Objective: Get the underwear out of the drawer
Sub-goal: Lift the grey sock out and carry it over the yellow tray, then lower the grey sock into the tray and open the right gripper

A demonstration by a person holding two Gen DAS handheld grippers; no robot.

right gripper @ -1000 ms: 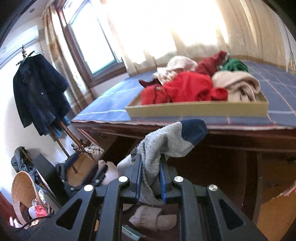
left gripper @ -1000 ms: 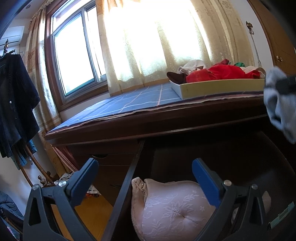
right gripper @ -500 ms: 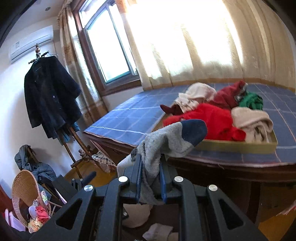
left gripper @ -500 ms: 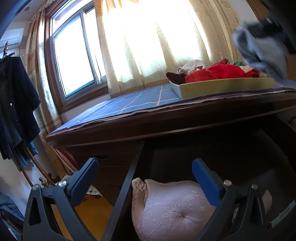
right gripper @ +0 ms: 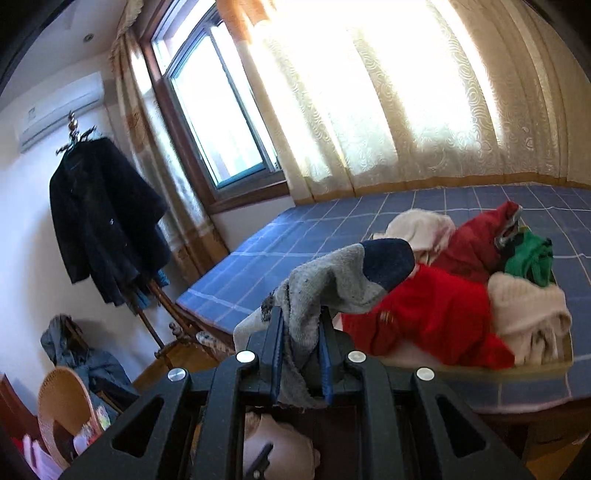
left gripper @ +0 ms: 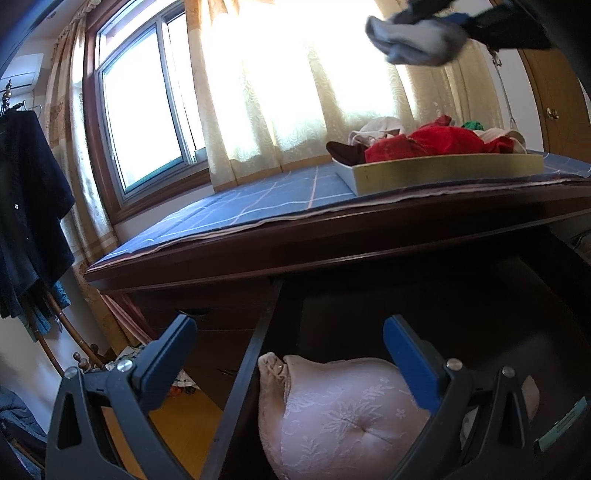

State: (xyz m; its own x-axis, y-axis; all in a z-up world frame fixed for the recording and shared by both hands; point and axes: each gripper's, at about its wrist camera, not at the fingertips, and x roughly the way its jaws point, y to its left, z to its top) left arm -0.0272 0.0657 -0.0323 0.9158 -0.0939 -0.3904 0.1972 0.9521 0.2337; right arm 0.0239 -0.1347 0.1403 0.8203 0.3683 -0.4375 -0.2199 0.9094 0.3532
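My right gripper (right gripper: 300, 318) is shut on a grey sock with a navy toe (right gripper: 343, 280), held in the air above the tray of clothes (right gripper: 461, 365). From the left wrist view the same sock (left gripper: 413, 35) hangs high at the upper right. My left gripper (left gripper: 288, 341) stands open over the open dark drawer (left gripper: 255, 354), nothing between its fingers. A pink lace bra (left gripper: 343, 413) lies in the drawer just below and ahead of it; its cup also peeks out at the bottom of the right wrist view (right gripper: 277, 446).
A blue checked cloth (left gripper: 258, 199) covers the dresser top, where the shallow tray (left gripper: 443, 171) holds red, cream and green garments. Curtains and a window stand behind. A dark coat (right gripper: 107, 221) hangs on a rack at left, a wicker basket (right gripper: 62, 402) below it.
My right gripper has risen with the sock from drawer level to above the tray. The left gripper has stayed where it was, still open over the drawer.
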